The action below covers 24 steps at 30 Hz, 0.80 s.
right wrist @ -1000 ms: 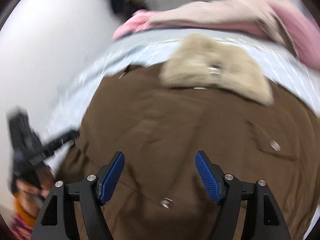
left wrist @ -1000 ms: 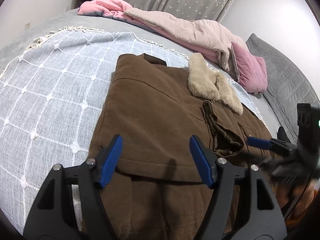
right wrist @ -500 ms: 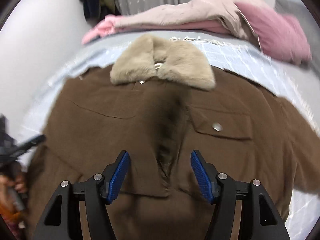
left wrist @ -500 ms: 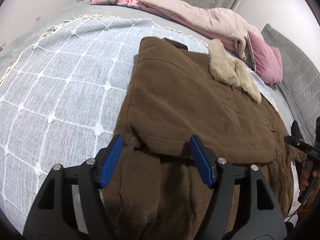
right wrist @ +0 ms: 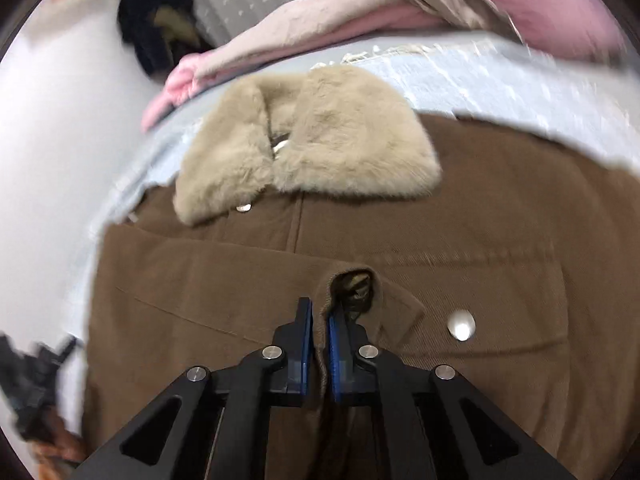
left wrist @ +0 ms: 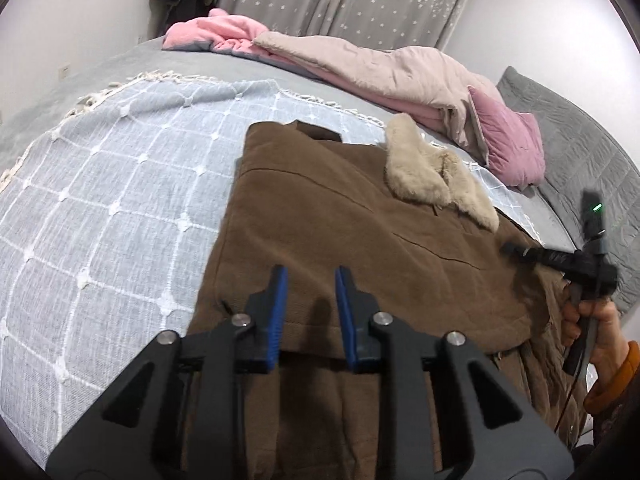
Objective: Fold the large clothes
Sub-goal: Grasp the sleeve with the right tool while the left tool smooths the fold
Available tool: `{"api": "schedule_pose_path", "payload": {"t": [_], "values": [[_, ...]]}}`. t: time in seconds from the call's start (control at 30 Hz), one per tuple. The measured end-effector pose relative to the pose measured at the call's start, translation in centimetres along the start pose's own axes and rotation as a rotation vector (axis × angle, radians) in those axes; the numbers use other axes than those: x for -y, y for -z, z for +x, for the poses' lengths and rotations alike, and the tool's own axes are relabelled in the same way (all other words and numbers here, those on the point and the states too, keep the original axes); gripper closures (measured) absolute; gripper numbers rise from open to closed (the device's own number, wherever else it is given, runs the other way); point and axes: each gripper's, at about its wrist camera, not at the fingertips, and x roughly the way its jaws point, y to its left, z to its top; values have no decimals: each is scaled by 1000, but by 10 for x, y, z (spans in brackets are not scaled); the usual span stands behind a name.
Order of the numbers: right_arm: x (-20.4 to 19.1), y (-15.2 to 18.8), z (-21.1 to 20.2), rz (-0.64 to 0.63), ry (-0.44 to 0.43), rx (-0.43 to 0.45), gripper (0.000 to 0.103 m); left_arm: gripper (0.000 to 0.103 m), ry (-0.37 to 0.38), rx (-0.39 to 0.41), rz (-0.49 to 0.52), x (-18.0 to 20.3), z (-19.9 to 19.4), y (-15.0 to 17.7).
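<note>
The brown coat (left wrist: 340, 240) lies flat on the checked blanket (left wrist: 120, 168), fur collar (right wrist: 308, 144) at the far end. The right gripper (right wrist: 320, 328) has its fingers nearly together, pinching the edge of a sleeve folded across the coat's front. The left gripper (left wrist: 308, 300) hovers over the near folded edge, fingers partly open and empty. To fold well, keep the pinch firm and lay the sleeve flat without dragging the layer beneath.

Both wrist views look low across the brown coat (left wrist: 328, 240).
</note>
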Motion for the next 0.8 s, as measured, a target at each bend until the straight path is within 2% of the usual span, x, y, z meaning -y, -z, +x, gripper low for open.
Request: {"api": "schedule_pose_path", "payload": {"t": [0.07,0.13,0.17,0.2,0.27,0.3,0.37,0.4,0.43,0.47,0.53,0.63,0.8], "values": [[-7,1,-27,-31,-5,105,97,77,6,-10,20,3,3,1],[-3,1,-29,-53,106,140,96,77,-25,-71,29,4,17,6],[-1,2,-24,-61,154,131,96,77,-43,-124,33,5,28,10],[5,4,-13,-71,208,100,95,77,-54,-141,38,5,33,12],[17,8,16,-71,246,-8,89,77,-81,-122,67,10,32,15],[22,12,20,-67,240,-28,83,75,-88,-124,77,12,32,14],[28,16,8,-52,247,5,70,69,-87,-127,84,15,29,13],[33,18,-1,-25,251,10,57,60,-74,-132,73,15,27,12],[39,19,-6,-5,242,12,50,50,-62,-135,64,16,25,11],[49,22,-17,18,229,17,49,45,-52,-134,57,18,22,11],[70,24,-39,49,256,28,47,26,-56,-129,54,25,14,9],[122,31,-89,99,344,73,40,22,-81,-116,70,36,3,9],[212,46,-169,232,494,134,33,15,-114,-153,49,44,-5,8]]}}
